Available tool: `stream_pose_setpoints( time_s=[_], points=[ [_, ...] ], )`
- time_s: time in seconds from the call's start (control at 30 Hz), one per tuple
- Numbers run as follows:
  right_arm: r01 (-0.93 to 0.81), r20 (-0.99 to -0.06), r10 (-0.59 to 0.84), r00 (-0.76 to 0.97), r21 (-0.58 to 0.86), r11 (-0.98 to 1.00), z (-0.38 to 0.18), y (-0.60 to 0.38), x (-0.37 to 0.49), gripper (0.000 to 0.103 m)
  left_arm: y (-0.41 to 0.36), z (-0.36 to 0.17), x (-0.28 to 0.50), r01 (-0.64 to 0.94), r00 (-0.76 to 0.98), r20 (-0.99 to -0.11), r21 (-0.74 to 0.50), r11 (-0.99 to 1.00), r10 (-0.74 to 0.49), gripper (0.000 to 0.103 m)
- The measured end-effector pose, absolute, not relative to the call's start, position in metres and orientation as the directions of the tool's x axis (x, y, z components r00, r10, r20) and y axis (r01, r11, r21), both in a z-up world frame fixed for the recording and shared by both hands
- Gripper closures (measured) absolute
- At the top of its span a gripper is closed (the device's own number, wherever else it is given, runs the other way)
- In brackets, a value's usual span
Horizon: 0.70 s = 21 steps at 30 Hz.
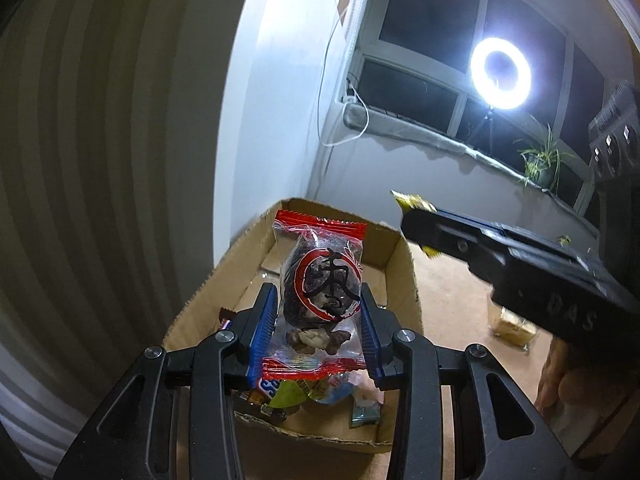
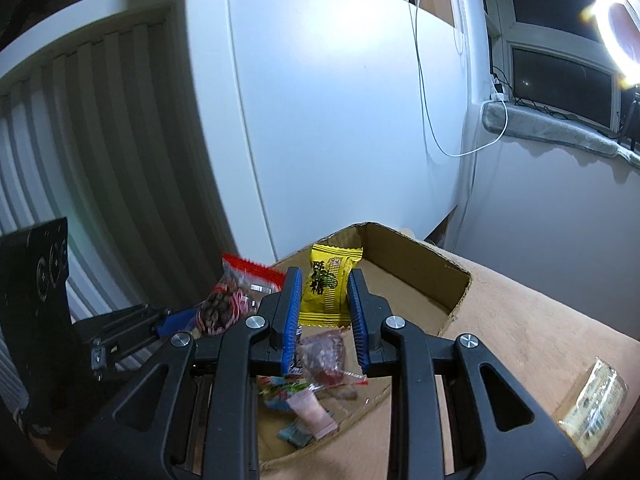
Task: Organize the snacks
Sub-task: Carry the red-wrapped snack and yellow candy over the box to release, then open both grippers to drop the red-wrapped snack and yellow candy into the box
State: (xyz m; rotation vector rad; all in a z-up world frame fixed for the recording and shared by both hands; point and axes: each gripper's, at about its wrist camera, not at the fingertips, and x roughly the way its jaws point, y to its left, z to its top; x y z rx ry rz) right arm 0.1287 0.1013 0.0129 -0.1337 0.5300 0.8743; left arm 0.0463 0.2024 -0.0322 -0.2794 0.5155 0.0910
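Observation:
My left gripper (image 1: 319, 300) is shut on a clear red-edged snack packet (image 1: 320, 288) with dark fruit inside, held above the open cardboard box (image 1: 408, 264). My right gripper (image 2: 325, 296) is shut on a yellow candy packet (image 2: 326, 288), also above the box (image 2: 456, 276). In the left wrist view the right gripper (image 1: 416, 216) comes in from the right with the yellow packet (image 1: 412, 201) poking out. In the right wrist view the left gripper (image 2: 176, 322) and its red packet (image 2: 228, 296) sit at the left. Several loose snacks (image 2: 316, 384) lie in the box's near end.
The box stands on a tan table (image 2: 532, 336) against a white wall. A clear packet of pale snacks (image 2: 592, 408) lies on the table right of the box; it also shows in the left wrist view (image 1: 512, 324). A ring light (image 1: 500, 73) and a plant (image 1: 540, 160) stand by the window.

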Motion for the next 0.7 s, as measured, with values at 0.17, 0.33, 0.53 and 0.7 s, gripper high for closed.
stream_pose_setpoints(
  time_s=[0.17, 0.33, 0.53, 0.7],
  points=[
    [-0.757, -0.504, 0.690, 0.519, 0.104, 0.645, 0.007, 0.109, 0.144, 0.079, 0.200, -0.040, 0.055, -0.161, 0.854, -0.520, -0.230, 0.960, 0.018, 0.066],
    [-0.757, -0.532, 0.680, 0.506, 0.105, 0.645, -0.008, 0.119, 0.159, 0.066, 0.200, -0.046, 0.065, -0.172, 0.840, -0.542, -0.209, 0.963, 0.032, 0.060],
    [-0.731, -0.527, 0.669, 0.523, 0.126, 0.671, -0.016, 0.106, 0.160, 0.061, 0.202, -0.049, 0.062, -0.191, 0.842, -0.536, -0.193, 0.962, 0.060, 0.041],
    [-0.718, -0.519, 0.664, 0.538, 0.132, 0.684, -0.018, 0.094, 0.148, 0.053, 0.206, -0.048, 0.058, -0.207, 0.847, -0.527, -0.196, 0.959, 0.075, 0.036]
  ],
)
